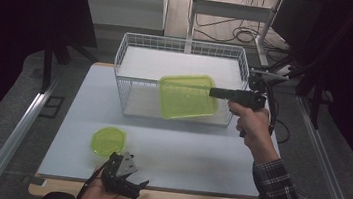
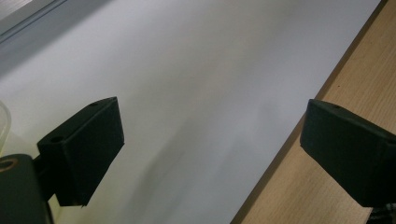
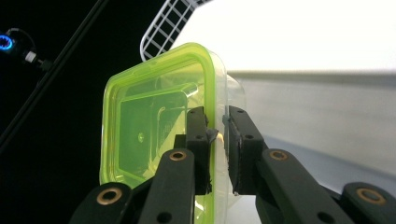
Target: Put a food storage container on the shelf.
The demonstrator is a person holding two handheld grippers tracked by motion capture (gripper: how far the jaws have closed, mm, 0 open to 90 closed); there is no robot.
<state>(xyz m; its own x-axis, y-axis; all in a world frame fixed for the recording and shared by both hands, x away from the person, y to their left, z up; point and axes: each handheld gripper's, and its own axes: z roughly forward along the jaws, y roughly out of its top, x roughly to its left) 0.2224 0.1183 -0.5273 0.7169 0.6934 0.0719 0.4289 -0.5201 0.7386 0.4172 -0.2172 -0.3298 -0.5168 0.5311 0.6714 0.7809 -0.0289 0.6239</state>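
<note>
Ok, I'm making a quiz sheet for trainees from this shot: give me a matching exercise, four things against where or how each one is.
Things:
1. rectangular green container
2. round green lid
3. wire basket
4. left tongs

Places or states:
A. lying flat on the white mat near the front
B. standing at the back of the table
C. open, holding nothing, by the table's front edge
D. gripped at its rim by the right tongs, held in front of the basket

Pairs: 1-D, 2-A, 3-B, 4-C
</note>
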